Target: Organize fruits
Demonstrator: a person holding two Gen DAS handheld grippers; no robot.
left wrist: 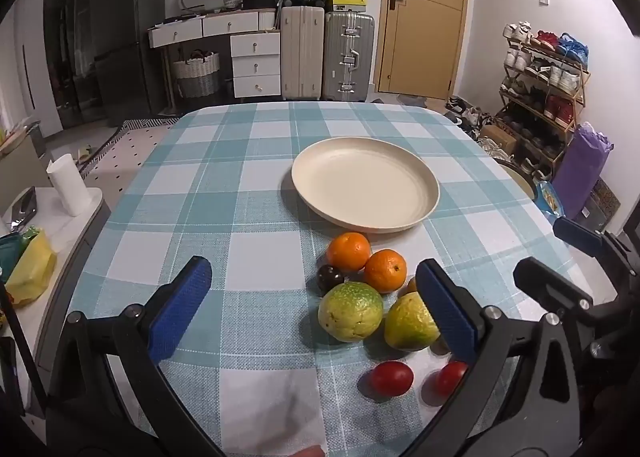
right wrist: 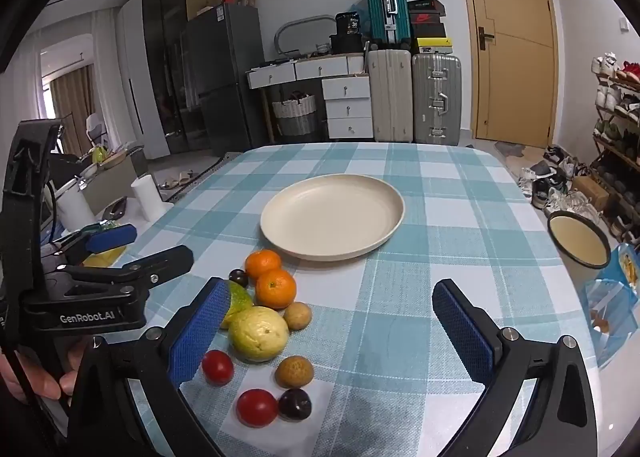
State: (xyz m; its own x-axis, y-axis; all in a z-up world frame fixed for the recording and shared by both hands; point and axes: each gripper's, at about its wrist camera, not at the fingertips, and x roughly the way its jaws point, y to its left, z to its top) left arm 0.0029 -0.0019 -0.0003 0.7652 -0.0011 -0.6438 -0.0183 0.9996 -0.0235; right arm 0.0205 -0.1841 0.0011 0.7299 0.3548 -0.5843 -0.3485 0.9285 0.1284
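Note:
A cream plate [left wrist: 365, 185] [right wrist: 333, 215] sits empty on the checked tablecloth. In front of it lie two oranges [left wrist: 349, 251] [right wrist: 275, 288], two green-yellow citrus fruits [left wrist: 350, 311] [right wrist: 258, 333], two red tomatoes [left wrist: 391, 377] [right wrist: 257, 407], dark plums [left wrist: 329, 277] [right wrist: 295, 403] and small brown fruits [right wrist: 294, 371]. My left gripper [left wrist: 316, 309] is open, low over the table, with the fruit between and beyond its fingers. My right gripper [right wrist: 332, 333] is open and empty, just right of the pile. The left gripper's body [right wrist: 100, 277] shows at the left of the right wrist view.
A cream bowl with a dark rim [right wrist: 579, 243] stands off the table's right edge beside a blue bag [right wrist: 616, 297]. A side counter at the left holds a paper roll [left wrist: 69, 185] and a yellow bag [left wrist: 32, 271]. Suitcases and drawers stand behind.

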